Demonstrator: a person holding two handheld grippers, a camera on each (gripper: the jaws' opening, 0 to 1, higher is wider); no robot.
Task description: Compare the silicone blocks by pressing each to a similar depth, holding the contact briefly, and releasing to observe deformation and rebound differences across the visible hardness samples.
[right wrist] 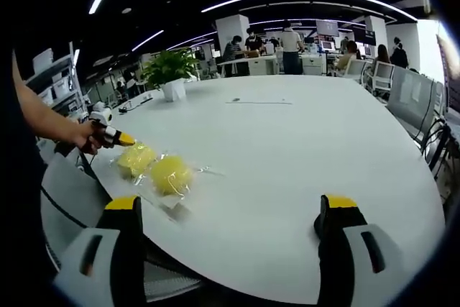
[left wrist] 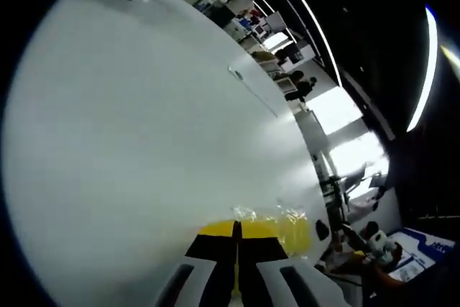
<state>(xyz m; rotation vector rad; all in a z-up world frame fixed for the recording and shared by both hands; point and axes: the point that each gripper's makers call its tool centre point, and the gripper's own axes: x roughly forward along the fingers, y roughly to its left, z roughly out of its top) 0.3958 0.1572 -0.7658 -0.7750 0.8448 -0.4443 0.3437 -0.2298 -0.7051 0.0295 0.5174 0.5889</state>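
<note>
Down at the near left edge of the big white desk (right wrist: 287,156), in the right gripper view, lie two yellow silicone blocks (right wrist: 154,167), each inside a clear plastic bag (right wrist: 188,177). The one nearer the edge is paler and lumpy, the other is rounder and a stronger yellow; they sit just beside each other, and whether they touch cannot be told. The left tongs (right wrist: 123,139) come in from the left of that view, held in a person's hand (right wrist: 88,136), with their yellow tip resting at the paler block. In the left gripper view those same left tongs (left wrist: 236,239) rise from the bottom with their two black, yellow-tipped jaws pressed close together, only a thin line between them, and their tips sit right at a yellow block in crinkled clear plastic (left wrist: 277,224) on the desk surface; whether anything is pinched between them cannot be told.

The right tongs (right wrist: 233,210) are spread wide, one jaw at the lower left and one at the lower right of their own view, holding nothing and hovering above the near edge of the desk, well apart from the blocks.

Toward the far left corner of the desk stands a green plant in a white pot (right wrist: 171,77). Beyond the far edge, people (right wrist: 291,37) stand and sit among office workstations under long ceiling light strips.
</note>
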